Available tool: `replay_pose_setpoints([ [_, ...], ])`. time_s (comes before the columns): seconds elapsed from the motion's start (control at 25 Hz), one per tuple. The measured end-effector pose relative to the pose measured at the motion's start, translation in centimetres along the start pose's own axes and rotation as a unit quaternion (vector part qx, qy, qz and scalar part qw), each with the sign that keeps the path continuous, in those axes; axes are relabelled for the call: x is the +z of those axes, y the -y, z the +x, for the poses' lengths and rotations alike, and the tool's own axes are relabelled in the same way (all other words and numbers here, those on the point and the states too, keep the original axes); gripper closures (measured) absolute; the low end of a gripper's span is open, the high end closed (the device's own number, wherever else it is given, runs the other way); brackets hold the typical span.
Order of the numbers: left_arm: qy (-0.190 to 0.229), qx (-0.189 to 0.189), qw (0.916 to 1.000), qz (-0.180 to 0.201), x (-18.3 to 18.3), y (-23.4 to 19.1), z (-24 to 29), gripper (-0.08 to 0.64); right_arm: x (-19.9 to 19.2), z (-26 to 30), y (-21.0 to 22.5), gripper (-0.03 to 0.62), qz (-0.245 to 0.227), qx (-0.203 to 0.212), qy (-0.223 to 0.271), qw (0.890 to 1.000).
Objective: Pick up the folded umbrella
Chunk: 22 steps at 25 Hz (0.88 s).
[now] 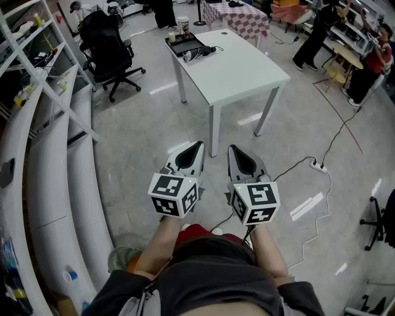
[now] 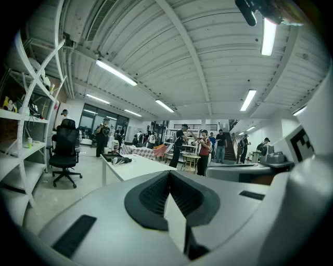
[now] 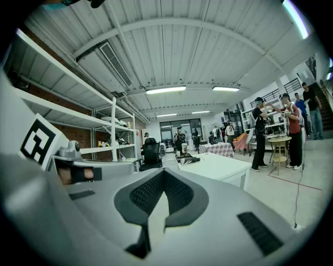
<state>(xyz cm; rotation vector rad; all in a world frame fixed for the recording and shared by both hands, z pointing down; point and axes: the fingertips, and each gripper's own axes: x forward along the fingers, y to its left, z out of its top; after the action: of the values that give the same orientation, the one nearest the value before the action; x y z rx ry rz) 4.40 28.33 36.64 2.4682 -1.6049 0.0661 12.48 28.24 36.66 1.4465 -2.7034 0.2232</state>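
Observation:
The folded umbrella (image 1: 199,54), dark with a light band, lies at the far end of a white table (image 1: 241,68), beside a black tray (image 1: 184,45) and a cup (image 1: 182,26). My left gripper (image 1: 198,144) and right gripper (image 1: 232,148) are held side by side over the floor, short of the table's near edge. Both point roughly level toward the table, and both are shut with nothing between the jaws. In the left gripper view the umbrella (image 2: 120,160) shows small and far beyond the gripper (image 2: 169,174). The right gripper view shows the umbrella (image 3: 190,159) past the gripper (image 3: 163,172).
A black office chair (image 1: 111,49) stands left of the table, and white shelving (image 1: 37,92) runs along the left side. A power strip with a cable (image 1: 318,165) lies on the floor at right. Several people and a checkered table (image 1: 237,15) are at the back.

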Motion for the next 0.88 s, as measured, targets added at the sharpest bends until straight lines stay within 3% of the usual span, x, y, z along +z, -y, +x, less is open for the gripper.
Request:
replay_pose_setpoints([
  [0.88, -0.005, 0.038, 0.9993, 0.000, -0.8, -0.5, -0.5, 0.546, -1.8, -0.6, 1.8, 0.574, 0.036, 0.002, -0.023, 0.999],
])
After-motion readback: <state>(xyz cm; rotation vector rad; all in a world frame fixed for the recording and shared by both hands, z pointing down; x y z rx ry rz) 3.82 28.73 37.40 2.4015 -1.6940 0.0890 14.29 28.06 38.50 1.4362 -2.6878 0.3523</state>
